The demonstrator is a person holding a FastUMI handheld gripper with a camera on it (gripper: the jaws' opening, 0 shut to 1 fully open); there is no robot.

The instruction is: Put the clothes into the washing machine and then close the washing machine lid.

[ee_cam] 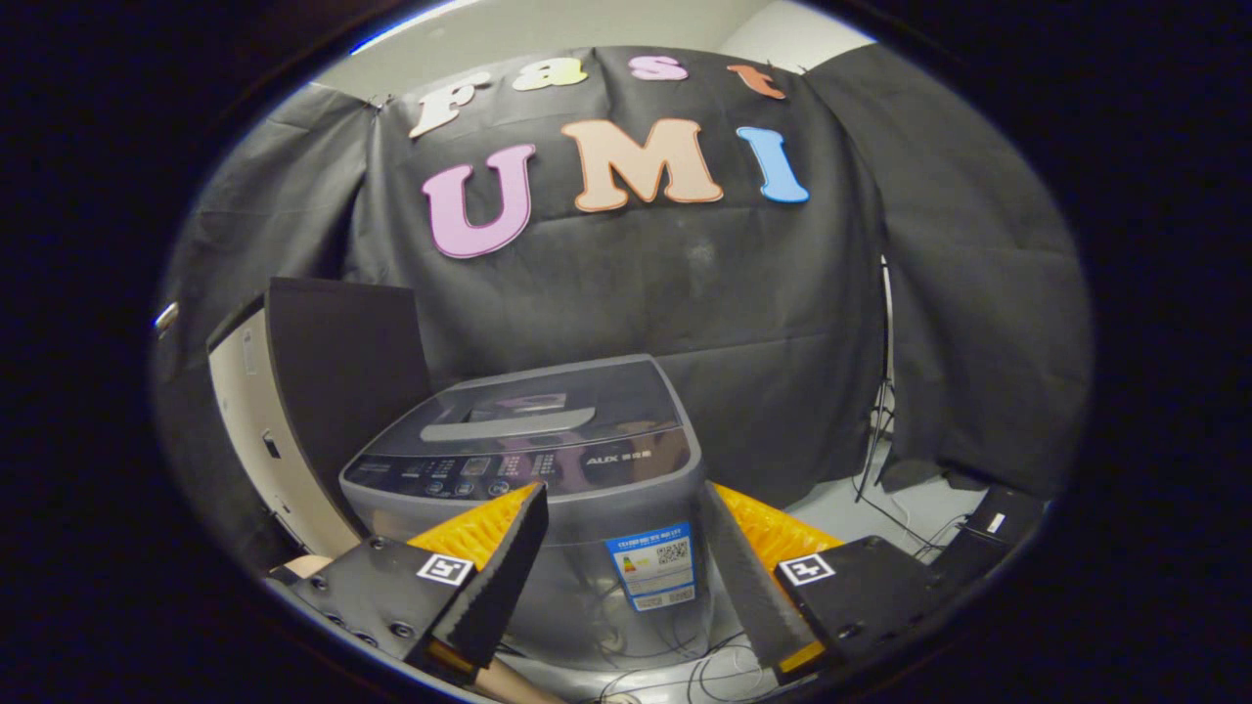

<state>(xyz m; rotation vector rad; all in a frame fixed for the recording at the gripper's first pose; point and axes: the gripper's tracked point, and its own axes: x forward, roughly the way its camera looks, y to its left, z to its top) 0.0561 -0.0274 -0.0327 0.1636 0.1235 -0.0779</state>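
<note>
Holding your gripper (621, 557) wide open and empty, you face the washing machine (548, 489) with its lid (533, 411) down.

Starting at your left, a dark panel (337, 381) leans against a pale cabinet (264, 440), just beside the machine. Your left finger (489, 577) comes next, its tip lying over the machine's front corner beneath the control strip (489, 469) (whether it touches the casing, you cannot tell). Between your fingers lies the grey front of the machine with its energy sticker (653, 565); the machine stands just ahead of them, lid flat and shut, nothing pinched. Your right finger (748, 577) crosses the machine's other front edge, spread well apart from its partner. Further right, cables (880, 460) trail down the black cloth wall (959, 323) onto the pale floor (851, 513). You're pointing roughly level, slightly above the lid.
</note>
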